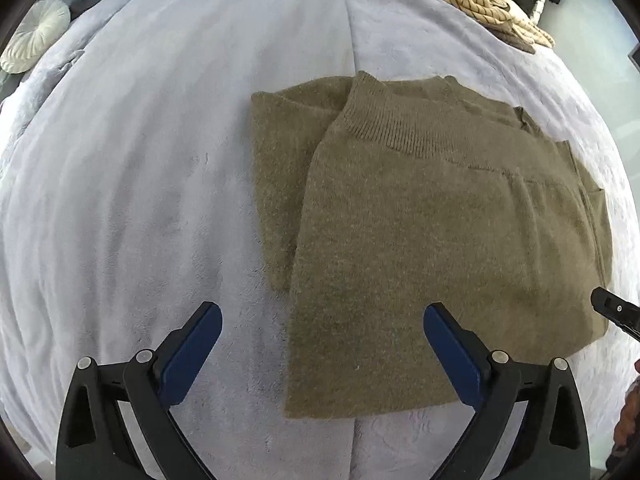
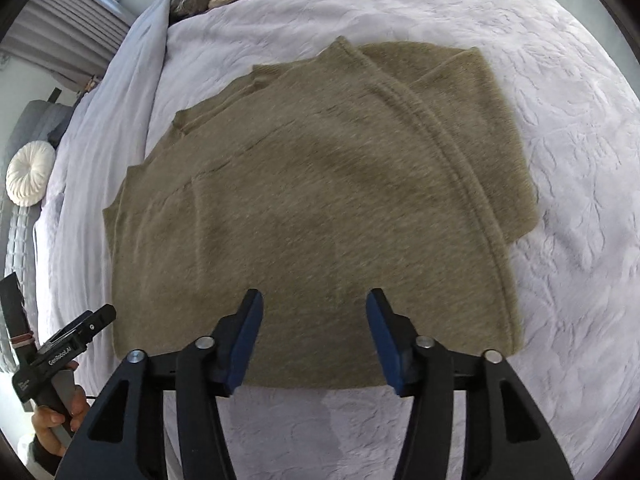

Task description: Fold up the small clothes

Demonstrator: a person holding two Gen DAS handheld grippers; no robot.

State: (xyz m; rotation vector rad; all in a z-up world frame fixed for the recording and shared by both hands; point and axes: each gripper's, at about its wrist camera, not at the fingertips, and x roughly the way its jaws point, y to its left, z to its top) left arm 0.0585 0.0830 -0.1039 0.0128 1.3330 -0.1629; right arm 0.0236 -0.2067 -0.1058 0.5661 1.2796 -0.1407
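the olive knit sweater (image 1: 420,240) is lying folded flat on the lavender bedspread (image 1: 140,200) — left gripper (image 1: 322,320) is gaping wide and empty, right gripper (image 2: 315,308) half-open and empty — both seemingly hovering clear, leaving the fold undisturbed.

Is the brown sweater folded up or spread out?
Folded. The sweater lies flat on the bed, its ribbed hem turned over the layers underneath.
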